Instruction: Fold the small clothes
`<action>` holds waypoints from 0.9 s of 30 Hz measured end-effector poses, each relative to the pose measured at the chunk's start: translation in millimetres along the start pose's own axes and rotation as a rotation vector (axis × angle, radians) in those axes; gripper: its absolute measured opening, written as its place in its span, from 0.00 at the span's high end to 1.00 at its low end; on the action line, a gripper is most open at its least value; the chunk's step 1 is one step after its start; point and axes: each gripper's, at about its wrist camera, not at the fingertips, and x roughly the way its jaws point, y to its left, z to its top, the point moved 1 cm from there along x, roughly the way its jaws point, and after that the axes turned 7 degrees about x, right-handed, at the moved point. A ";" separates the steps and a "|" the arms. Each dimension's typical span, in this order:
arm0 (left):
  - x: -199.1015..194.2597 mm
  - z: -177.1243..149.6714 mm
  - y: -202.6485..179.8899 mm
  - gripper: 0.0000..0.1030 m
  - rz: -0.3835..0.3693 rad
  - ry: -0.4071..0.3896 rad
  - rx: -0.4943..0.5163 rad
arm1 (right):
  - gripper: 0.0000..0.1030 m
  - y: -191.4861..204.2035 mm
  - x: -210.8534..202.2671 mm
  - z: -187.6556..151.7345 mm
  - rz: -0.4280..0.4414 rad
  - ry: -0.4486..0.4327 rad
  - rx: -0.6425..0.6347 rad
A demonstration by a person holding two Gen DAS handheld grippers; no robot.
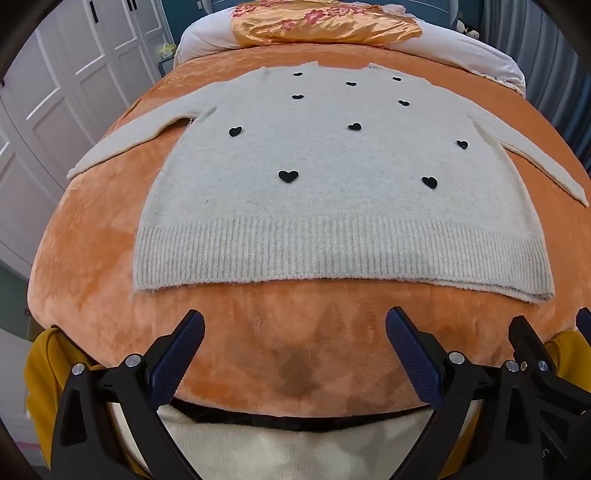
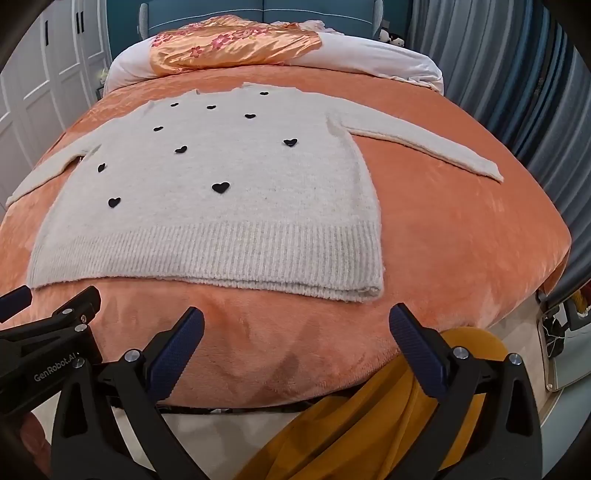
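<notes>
A cream knitted sweater [image 1: 314, 177] with small black hearts lies flat, face up, on an orange plush blanket [image 1: 288, 339], sleeves spread out to both sides, ribbed hem nearest me. It also shows in the right wrist view [image 2: 229, 206]. My left gripper [image 1: 295, 328] is open and empty, hovering over bare blanket just short of the hem. My right gripper [image 2: 297, 325] is open and empty, also just short of the hem, near the sweater's right corner. The left gripper shows at the left edge of the right wrist view [image 2: 55, 314].
The blanket [image 2: 461, 240] covers a bed. An orange floral satin cloth [image 1: 321, 22] and white pillows [image 1: 476, 55] lie at the head. White wardrobe doors [image 1: 55, 92] stand left, grey curtains [image 2: 517, 74] right. Yellow fabric [image 2: 369, 424] hangs below the bed's near edge.
</notes>
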 end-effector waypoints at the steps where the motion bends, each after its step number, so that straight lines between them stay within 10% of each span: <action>1: 0.0 -0.1 0.1 0.07 0.000 0.000 0.000 | 0.05 0.3 0.0 0.1 0.000 0.000 -0.001; 27: -2.2 -1.8 3.6 0.07 0.003 -0.011 0.000 | 0.05 0.9 0.3 0.4 -0.001 0.000 -0.001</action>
